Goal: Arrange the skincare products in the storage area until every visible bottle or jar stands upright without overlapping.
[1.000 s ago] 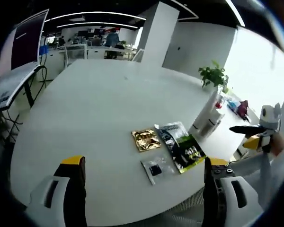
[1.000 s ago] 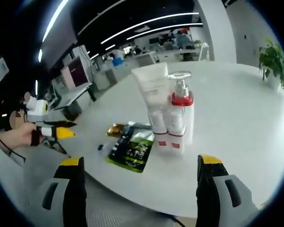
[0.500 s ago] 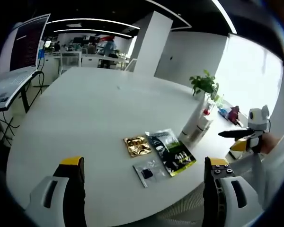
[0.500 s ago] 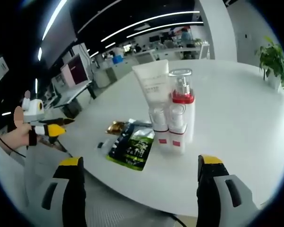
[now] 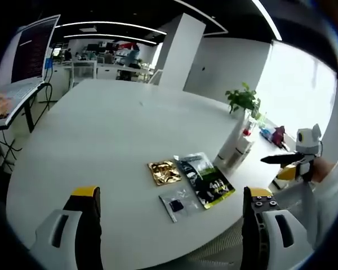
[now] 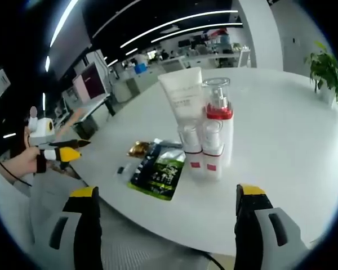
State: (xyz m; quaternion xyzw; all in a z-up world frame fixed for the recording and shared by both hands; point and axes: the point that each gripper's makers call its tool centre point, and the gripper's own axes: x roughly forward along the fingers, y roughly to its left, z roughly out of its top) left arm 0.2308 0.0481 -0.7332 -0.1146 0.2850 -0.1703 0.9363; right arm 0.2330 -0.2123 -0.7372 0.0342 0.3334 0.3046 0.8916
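Note:
In the right gripper view a white tube [image 6: 184,100], a pump bottle with a red collar [image 6: 219,121] and two small white bottles [image 6: 191,147] stand upright in a tight group on the white table [image 6: 281,146]. My right gripper [image 6: 163,211] is open, short of the table edge in front of them. A green sachet [image 6: 159,174] and a gold sachet [image 6: 139,149] lie flat to their left. In the left gripper view the bottles [image 5: 235,142] stand at the right, with the sachets [image 5: 205,179] and a small clear packet [image 5: 177,205] nearer. My left gripper [image 5: 169,214] is open over the table's near edge.
A potted plant [image 5: 243,100] stands at the table's far side. A person's hand rests on a laptop [image 5: 11,95] at a desk to the left. The other gripper [image 5: 296,160] shows at the right of the left gripper view, held in a hand.
Both views shifted only slightly. A hand has come onto the laptop at the left. The products have not moved.

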